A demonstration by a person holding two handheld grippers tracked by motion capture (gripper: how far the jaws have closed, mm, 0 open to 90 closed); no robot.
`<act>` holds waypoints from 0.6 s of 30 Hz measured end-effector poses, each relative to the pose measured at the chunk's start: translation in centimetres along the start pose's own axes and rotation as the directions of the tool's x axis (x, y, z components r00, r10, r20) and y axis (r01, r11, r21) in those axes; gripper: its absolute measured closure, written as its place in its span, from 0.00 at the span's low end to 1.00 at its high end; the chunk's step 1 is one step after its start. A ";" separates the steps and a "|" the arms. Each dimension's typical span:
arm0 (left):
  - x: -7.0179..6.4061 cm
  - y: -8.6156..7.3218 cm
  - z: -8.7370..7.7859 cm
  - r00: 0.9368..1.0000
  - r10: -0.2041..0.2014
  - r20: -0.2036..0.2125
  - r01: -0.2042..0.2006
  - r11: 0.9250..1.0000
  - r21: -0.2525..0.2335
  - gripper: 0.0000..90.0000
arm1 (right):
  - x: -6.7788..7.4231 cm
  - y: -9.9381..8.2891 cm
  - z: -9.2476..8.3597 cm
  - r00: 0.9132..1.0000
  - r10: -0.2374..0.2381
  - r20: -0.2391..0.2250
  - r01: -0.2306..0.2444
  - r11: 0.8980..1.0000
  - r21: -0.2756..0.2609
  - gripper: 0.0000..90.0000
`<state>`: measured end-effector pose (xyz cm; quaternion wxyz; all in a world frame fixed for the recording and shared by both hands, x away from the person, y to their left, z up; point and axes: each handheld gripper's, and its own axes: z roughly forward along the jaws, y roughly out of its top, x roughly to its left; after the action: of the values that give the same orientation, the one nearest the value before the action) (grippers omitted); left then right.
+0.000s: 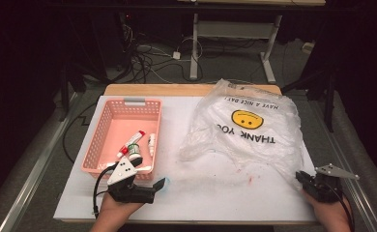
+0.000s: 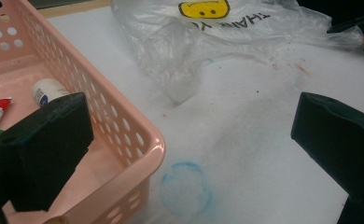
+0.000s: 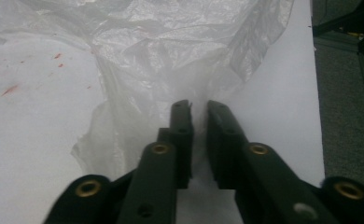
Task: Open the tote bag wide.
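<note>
Right gripper view shows the right gripper [image 3: 199,109] with its jaws nearly pressed together, pinching a fold of the thin plastic bag [image 3: 171,56] between the pads. From the high view, that gripper [image 1: 303,178] sits at the counter's [image 1: 215,193] near right corner, on the bag's [image 1: 247,128] near right edge. The bag lies crumpled over the right half (smiley print upside down), its long axis running from the far edge toward the near right corner. Left gripper [image 1: 160,185], jaws spread wide and holding nothing, rests just beside the pink basket's [image 1: 99,145] near corner.
</note>
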<state>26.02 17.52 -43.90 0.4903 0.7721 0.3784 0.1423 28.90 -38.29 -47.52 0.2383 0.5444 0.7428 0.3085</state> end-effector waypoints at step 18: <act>0.8 0.2 -0.5 0.999 -0.031 -0.019 0.030 0.999 -0.019 0.00 | 7.0 -0.1 -1.8 0.971 -0.185 -0.150 0.183 0.983 -0.027 0.98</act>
<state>26.35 18.42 -43.65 0.4959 0.7603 0.3935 0.1458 25.47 -31.97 -46.46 0.2122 0.4464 0.8041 0.3304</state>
